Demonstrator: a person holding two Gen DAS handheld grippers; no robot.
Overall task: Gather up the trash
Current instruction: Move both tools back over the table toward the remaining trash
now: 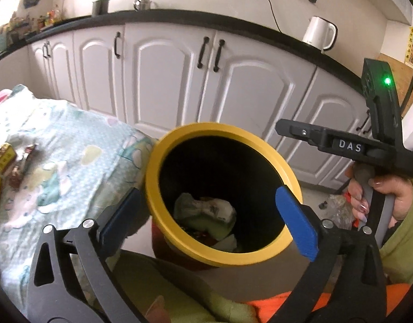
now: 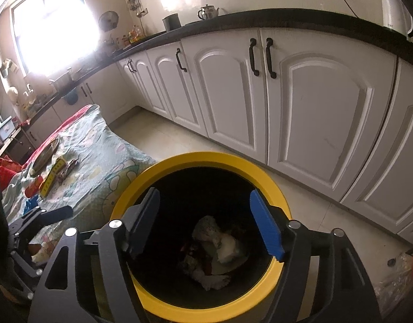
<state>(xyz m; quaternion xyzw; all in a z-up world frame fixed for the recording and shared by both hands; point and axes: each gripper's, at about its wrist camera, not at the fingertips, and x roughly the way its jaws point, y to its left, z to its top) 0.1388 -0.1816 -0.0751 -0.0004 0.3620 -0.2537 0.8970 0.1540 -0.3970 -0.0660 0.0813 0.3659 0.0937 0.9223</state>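
Left wrist view: I have the left gripper [image 1: 214, 210] hovering over the yellow-rimmed bin [image 1: 265, 253], jaws released and wide, nothing between them. The bin stands just beside the cloth-covered bench [image 1: 79, 145], I'd guess so trash can go straight in. Crumpled trash [image 1: 206, 210] already lies at the bottom, one pale wad plus mixed bits I can't count. On the bench at far left are two yellow boxes [image 1: 3, 158] and a dark wrapper [image 1: 25, 158], apparently still to collect. The right gripper's body shows at the right, held in the person's right hand [image 1: 381, 193].

Right wrist view: right gripper [image 2: 209, 223] sits directly above the bin mouth [image 2: 158, 296], jaws open and empty, which looks to me like a drop just made or about to be skipped. The wad and scraps lie inside. On the bench I count one yellow box [image 2: 52, 175], one dark wrapper [image 2: 67, 169], one red item [image 2: 34, 185], one round metal plate [image 2: 44, 153]. A clear plastic bag [image 2: 397, 271] lies on the floor at right.
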